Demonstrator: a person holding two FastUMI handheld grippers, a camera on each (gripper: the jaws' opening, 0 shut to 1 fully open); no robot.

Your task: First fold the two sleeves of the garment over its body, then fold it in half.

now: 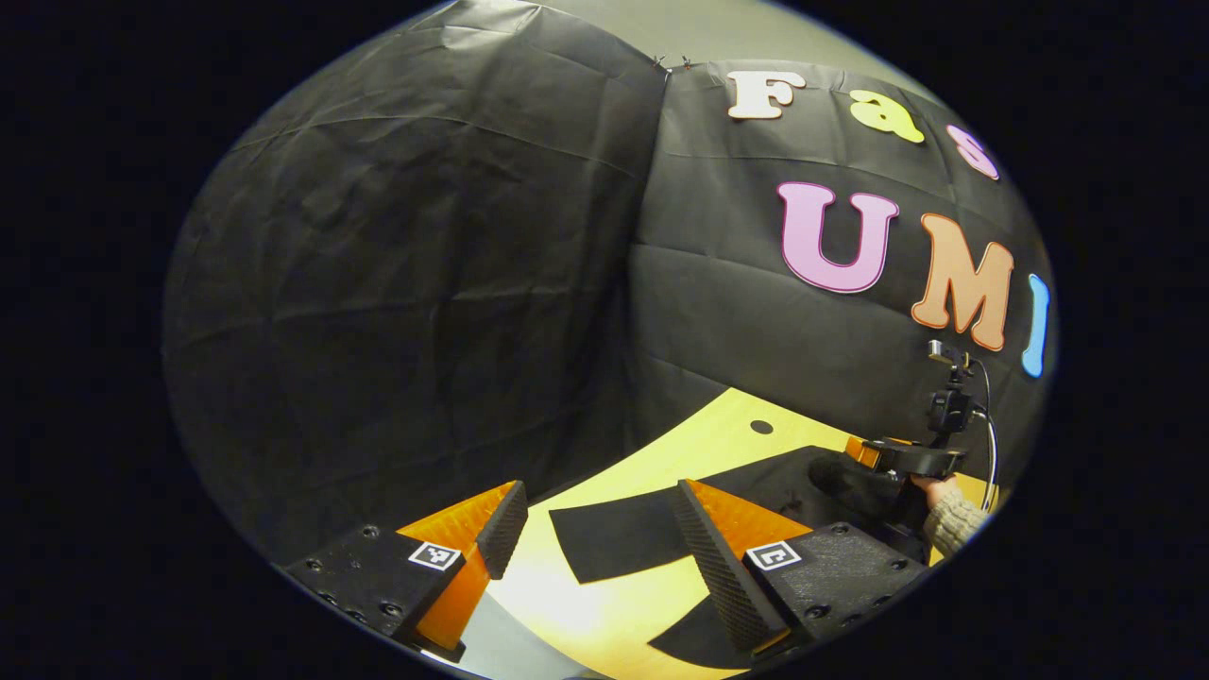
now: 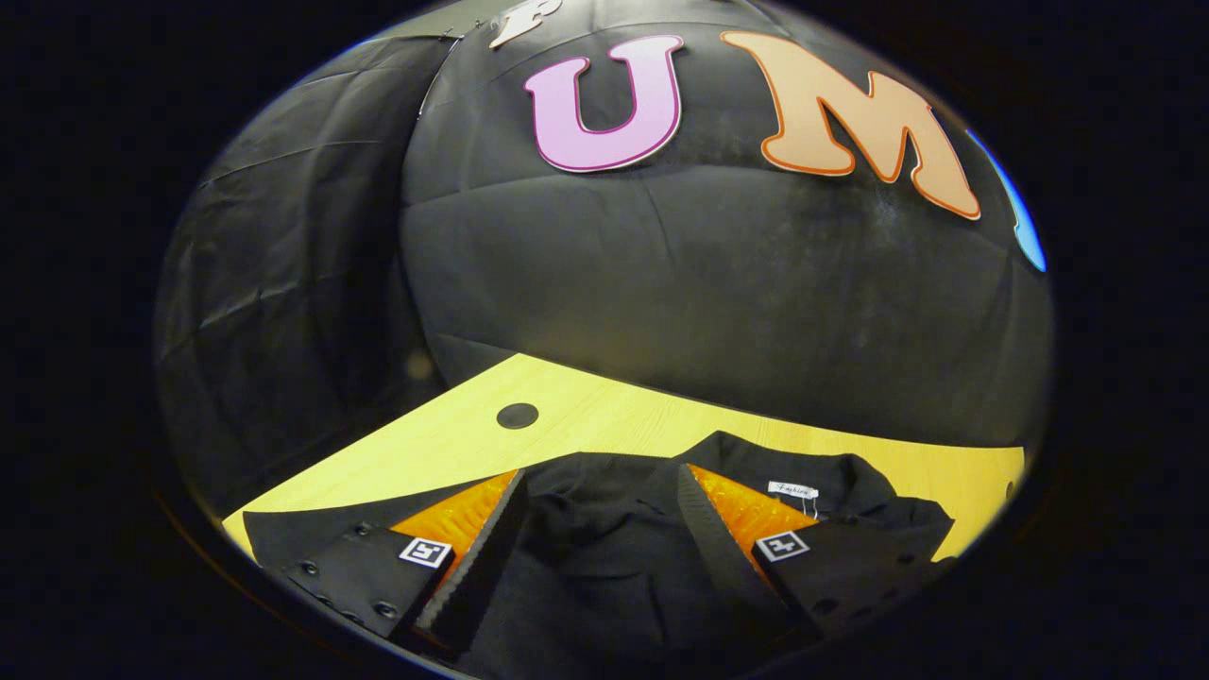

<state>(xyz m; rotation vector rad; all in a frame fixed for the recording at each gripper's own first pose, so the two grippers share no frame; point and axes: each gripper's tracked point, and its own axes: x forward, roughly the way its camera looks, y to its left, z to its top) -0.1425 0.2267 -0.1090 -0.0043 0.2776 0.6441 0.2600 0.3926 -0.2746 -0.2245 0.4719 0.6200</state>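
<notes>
Black garment (image 2: 604,529) flat on wooden tabletop (image 2: 604,416). Left gripper (image 1: 595,538) jaws open above sleeve (image 1: 614,543); right gripper (image 2: 600,529) jaws open over collar. Sleeve-fold step likely; next: pinch sleeve edge.

the left gripper view sits low over the left end of the bench (image 1: 652,453) and faces the booth corner. the right gripper view hangs close above the black garment (image 2: 604,529), facing the back wall. both views share the round hole (image 2: 518,416) in the bench.
</notes>
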